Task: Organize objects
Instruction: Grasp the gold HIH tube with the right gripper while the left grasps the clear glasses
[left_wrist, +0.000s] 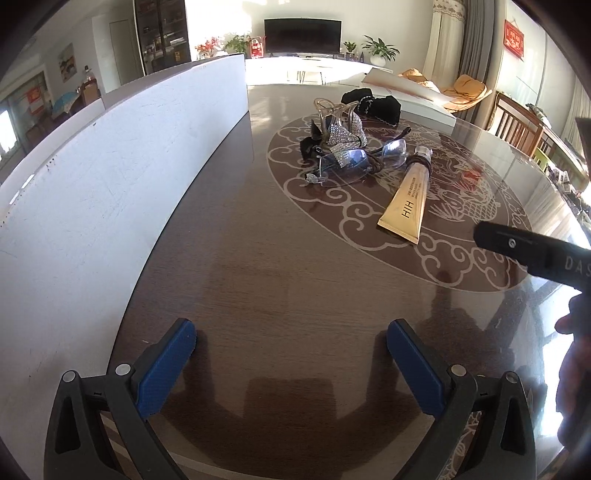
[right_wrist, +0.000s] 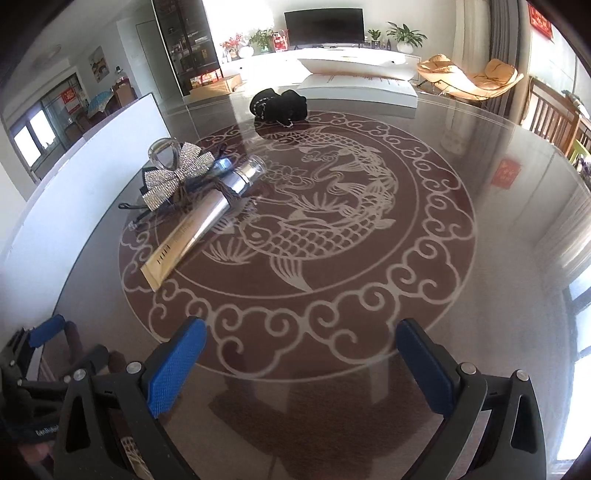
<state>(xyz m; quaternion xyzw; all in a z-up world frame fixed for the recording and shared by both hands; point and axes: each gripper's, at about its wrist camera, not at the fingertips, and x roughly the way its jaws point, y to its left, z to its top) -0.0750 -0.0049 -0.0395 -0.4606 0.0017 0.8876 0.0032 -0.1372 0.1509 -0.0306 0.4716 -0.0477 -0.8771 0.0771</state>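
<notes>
A gold tube (left_wrist: 404, 199) with a silver cap lies on the round glass-topped table (left_wrist: 258, 280); it also shows in the right wrist view (right_wrist: 199, 229). Beside it sits a pile: clear glasses (left_wrist: 343, 162), a rhinestone bow clip (left_wrist: 345, 134) (right_wrist: 177, 175), and a clear claw clip (left_wrist: 328, 110). A black pouch (left_wrist: 373, 105) (right_wrist: 279, 105) lies farther back. My left gripper (left_wrist: 291, 339) is open and empty, short of the pile. My right gripper (right_wrist: 301, 339) is open and empty over the table's fish pattern.
A long white box (left_wrist: 110, 177) (right_wrist: 92, 173) runs along the table's left side. A flat white box (left_wrist: 417, 99) (right_wrist: 354, 88) lies at the far edge. The right gripper's black body (left_wrist: 535, 254) shows at the right of the left wrist view. Wooden chairs (right_wrist: 554, 118) stand at the right.
</notes>
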